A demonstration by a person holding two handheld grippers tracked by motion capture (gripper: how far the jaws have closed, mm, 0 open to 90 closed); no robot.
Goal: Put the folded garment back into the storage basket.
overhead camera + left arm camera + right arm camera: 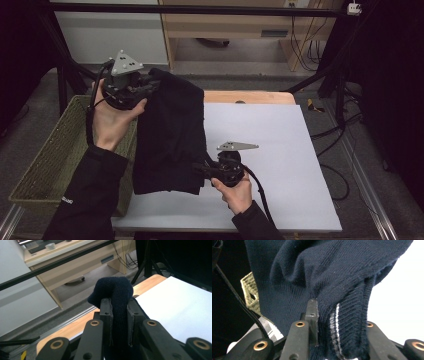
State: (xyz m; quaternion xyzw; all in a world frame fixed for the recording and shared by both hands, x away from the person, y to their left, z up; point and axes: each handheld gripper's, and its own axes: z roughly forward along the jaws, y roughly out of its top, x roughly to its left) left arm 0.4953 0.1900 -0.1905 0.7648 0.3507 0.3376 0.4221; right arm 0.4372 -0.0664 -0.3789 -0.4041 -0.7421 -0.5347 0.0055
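A dark navy knitted garment (170, 135) hangs stretched between both grippers over the left part of the white table top (280, 150). My left gripper (150, 86), held high at the upper left, is shut on the garment's upper end; a bunch of knit (115, 292) sticks up between its jaws. My right gripper (200, 169), lower and nearer the front edge, is shut on the lower hem. There the ribbed edge with a pale stripe (334, 325) fills the gap between the jaws and covers the right one.
A woven olive basket (55, 150) stands off the table's left side, under the left forearm. A wooden strip (250, 96) borders the table's far edge. A black frame bar (200, 9) crosses the back, with cables on the floor to the right.
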